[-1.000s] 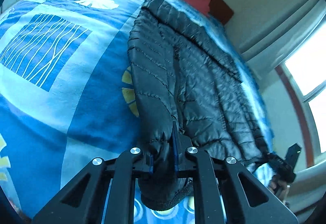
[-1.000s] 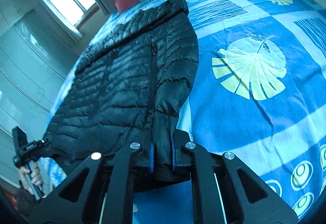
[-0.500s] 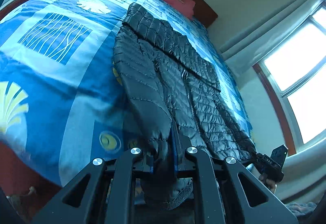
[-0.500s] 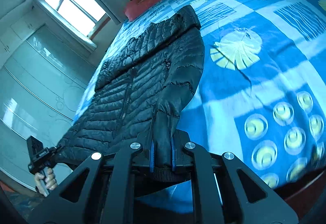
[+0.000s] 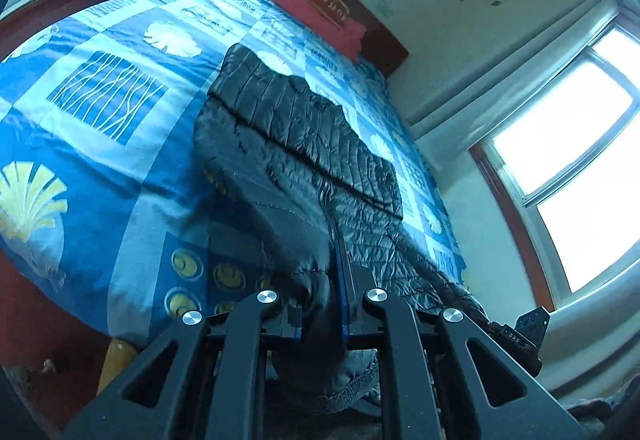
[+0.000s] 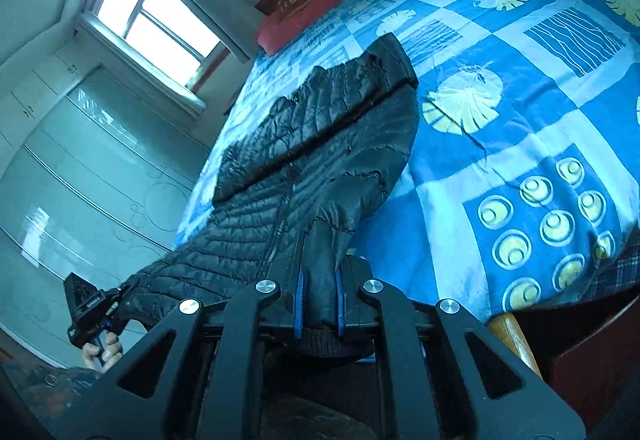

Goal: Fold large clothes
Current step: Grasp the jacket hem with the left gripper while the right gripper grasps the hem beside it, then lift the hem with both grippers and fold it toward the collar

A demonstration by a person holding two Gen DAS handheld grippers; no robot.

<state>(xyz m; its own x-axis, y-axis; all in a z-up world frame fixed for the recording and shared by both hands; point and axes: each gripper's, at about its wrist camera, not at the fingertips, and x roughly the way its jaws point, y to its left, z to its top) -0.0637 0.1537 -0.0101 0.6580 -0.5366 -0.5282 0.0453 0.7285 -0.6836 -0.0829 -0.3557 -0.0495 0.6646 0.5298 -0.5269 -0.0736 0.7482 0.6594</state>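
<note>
A large black quilted puffer jacket (image 5: 304,143) lies lengthwise on a blue patterned bedspread (image 5: 100,127), its far end toward the pillow and its near end pulled past the foot of the bed. My left gripper (image 5: 322,314) is shut on a black sleeve cuff at the near end. My right gripper (image 6: 318,306) is shut on another cuff of the same jacket (image 6: 320,143). Each view shows the other gripper at the jacket's far bottom corner: the other one (image 5: 516,340) in the left wrist view, the other one (image 6: 90,310) with a hand below it in the right wrist view.
A red pillow (image 5: 316,13) lies against the dark wooden headboard (image 5: 376,39). A bright window (image 5: 576,167) and a glossy wardrobe (image 6: 80,175) stand beside the bed. A wooden bed leg (image 6: 512,336) and dark red floor (image 5: 40,320) show below the bedspread (image 6: 540,127).
Both grippers have drawn back and down from the bed with the cuffs in them. The jacket's near end now hangs past the foot of the bed.
</note>
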